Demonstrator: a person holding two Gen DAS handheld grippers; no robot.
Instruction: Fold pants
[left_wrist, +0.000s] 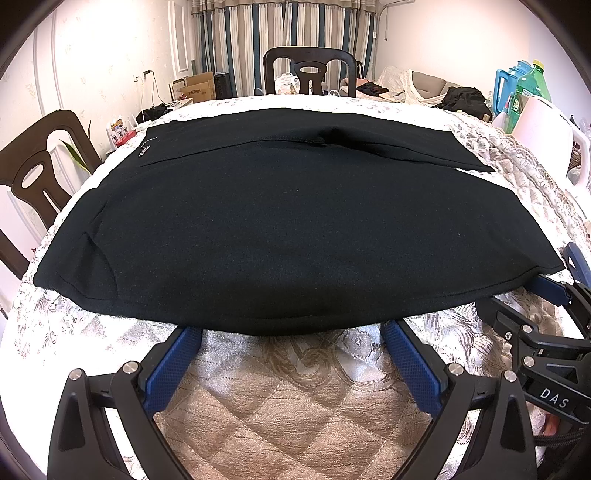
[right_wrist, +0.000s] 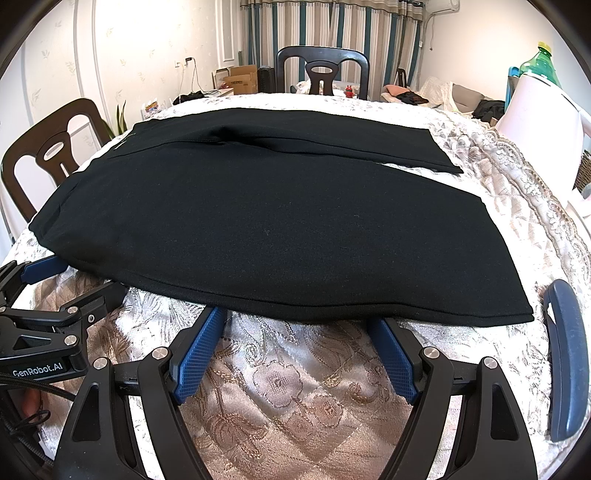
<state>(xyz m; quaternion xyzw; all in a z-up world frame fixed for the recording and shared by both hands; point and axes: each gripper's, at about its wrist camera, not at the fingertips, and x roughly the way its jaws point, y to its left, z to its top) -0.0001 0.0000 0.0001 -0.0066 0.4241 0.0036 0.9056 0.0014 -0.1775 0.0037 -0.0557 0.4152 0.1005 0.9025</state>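
Black pants lie flat across the table, waistband to the left, legs running right; they also fill the right wrist view. My left gripper is open, its blue fingers spread wide with tips hidden under the pants' near edge. My right gripper is open the same way, its blue fingers reaching under the near hem. The right gripper also shows at the right edge of the left wrist view, and the left gripper at the left edge of the right wrist view.
The table has a quilted floral cloth. Dark wooden chairs stand at the far side and left. A white kettle and green bottles stand at the right. A dark blue curved handle-like object lies near the right edge.
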